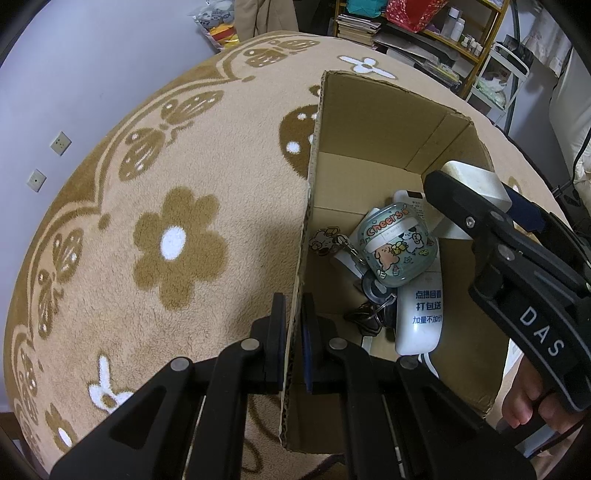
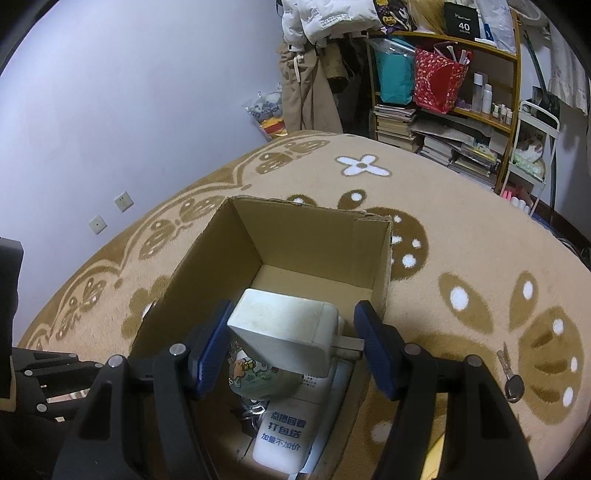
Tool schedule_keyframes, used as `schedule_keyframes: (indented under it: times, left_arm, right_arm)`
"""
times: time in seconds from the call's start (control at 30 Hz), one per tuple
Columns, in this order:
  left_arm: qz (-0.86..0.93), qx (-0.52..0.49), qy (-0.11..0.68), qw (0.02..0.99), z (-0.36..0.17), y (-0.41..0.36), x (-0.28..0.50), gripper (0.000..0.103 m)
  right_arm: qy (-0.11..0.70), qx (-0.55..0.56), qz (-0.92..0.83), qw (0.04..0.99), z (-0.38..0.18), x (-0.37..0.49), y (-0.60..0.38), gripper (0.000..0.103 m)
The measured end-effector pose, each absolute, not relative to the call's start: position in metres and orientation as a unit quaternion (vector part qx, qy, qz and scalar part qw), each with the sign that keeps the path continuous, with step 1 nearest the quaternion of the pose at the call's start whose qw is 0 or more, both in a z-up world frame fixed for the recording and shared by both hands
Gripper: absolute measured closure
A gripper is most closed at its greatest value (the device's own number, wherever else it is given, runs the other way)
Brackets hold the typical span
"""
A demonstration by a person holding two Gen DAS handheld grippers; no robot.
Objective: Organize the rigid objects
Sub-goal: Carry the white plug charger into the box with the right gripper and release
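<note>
Right gripper (image 2: pixel 288 347), fingers closed on a white charger block (image 2: pixel 284 328), poised over the open cardboard box (image 2: pixel 317 236) at frame centre, while the left gripper (image 1: pixel 293 343) pinches the box wall; placing step; release presumably follows.

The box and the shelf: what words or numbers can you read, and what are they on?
"Cheers": round green cartoon case in the cardboard box.
"点播回看 打包送 加量不加价": white plastic remote.
"DAS": right gripper handle.
"40": black box on shelf; smaller print unreadable.
</note>
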State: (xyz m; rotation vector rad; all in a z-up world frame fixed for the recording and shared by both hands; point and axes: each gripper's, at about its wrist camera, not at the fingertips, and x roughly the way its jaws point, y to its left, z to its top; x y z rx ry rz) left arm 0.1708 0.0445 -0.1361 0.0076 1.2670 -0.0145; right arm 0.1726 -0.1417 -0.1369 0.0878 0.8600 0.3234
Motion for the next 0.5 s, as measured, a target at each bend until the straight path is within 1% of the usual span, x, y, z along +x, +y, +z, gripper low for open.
schedule_keyframes:
  times: [0.5]
  left_arm:
    - [-0.007, 0.001, 0.592, 0.806, -0.1363, 0.0466, 0.1705, 0.096]
  right_arm:
    - [0.418, 0.025, 0.150, 0.895, -0.1375, 0.1718, -0.1361, 0.031]
